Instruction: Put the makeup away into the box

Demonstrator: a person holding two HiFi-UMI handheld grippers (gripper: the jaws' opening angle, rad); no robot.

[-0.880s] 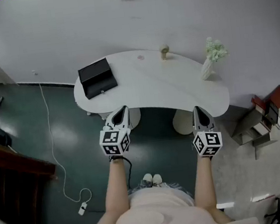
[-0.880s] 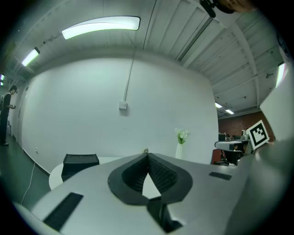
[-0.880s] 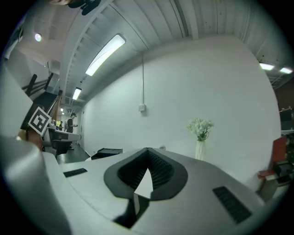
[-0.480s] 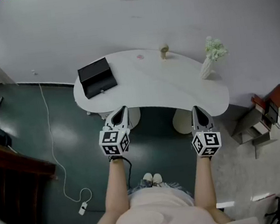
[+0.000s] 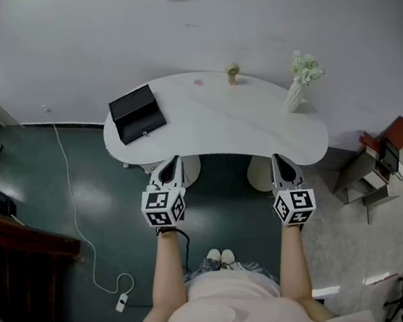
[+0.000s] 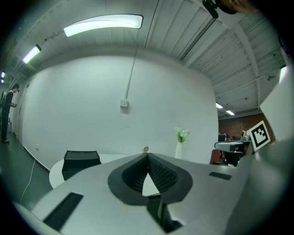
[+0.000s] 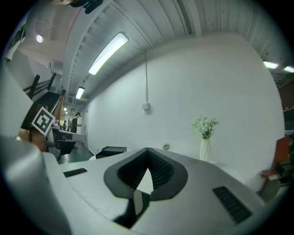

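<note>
Your left claw (image 5: pixel 173 166) and right claw (image 5: pixel 282 163) are closed tight, holding nothing. The small makeup piece (image 5: pixel 232 73) lies across the tabletop (image 5: pixel 219 129), nearer your right claw. The box (image 5: pixel 136 113) faces your left claw.

no readable text, brand or number anywhere (marker cubes (image 5: pixel 165 207) bear only square patterns).

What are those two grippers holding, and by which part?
Nothing. The left gripper and the right gripper both have jaws closed together with nothing between them.
</note>
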